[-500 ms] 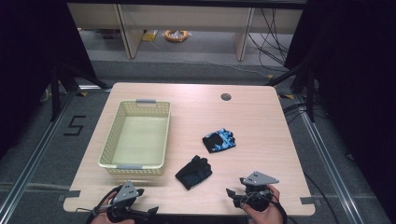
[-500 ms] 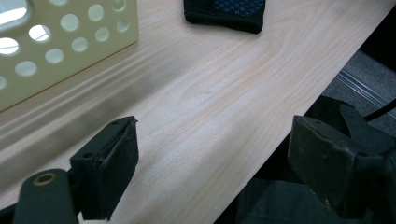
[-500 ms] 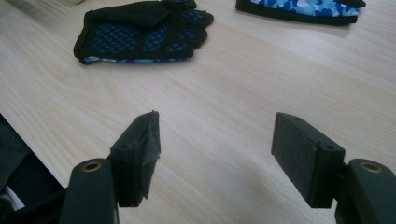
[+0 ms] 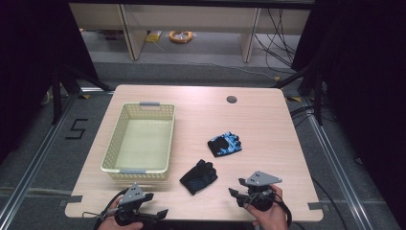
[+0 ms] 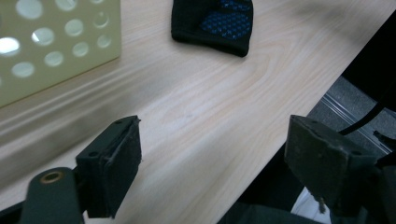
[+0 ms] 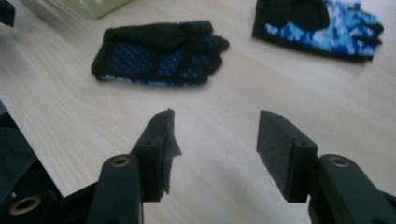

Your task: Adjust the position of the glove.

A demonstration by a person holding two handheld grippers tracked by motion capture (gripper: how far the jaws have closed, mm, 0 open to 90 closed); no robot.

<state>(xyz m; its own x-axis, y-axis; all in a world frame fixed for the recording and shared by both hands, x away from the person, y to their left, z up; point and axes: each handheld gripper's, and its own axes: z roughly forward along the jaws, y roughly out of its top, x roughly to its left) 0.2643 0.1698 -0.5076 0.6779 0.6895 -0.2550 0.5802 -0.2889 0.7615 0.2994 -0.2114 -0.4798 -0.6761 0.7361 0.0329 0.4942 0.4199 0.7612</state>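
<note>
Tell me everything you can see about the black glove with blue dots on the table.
The black fabric glove with blue dotted palm is fingerless, with short finger stubs and a black cuff. It lies flat on the light wooden table, between the pale yellow perforated plastic basket and the right gripper. It lies apart from both, and only the table touches it.

Dark glove point(image 4: 198, 177): black w/ blue dotted palm, lies flat on bench near front edge, just right of basket point(image 4: 140, 171) corner, fingers toward top right. Blue glove point(image 4: 224, 144): blue camo pattern w/ black palm patch, flat, mid-bench, apart from dark glove, fingers pointing right.
</note>
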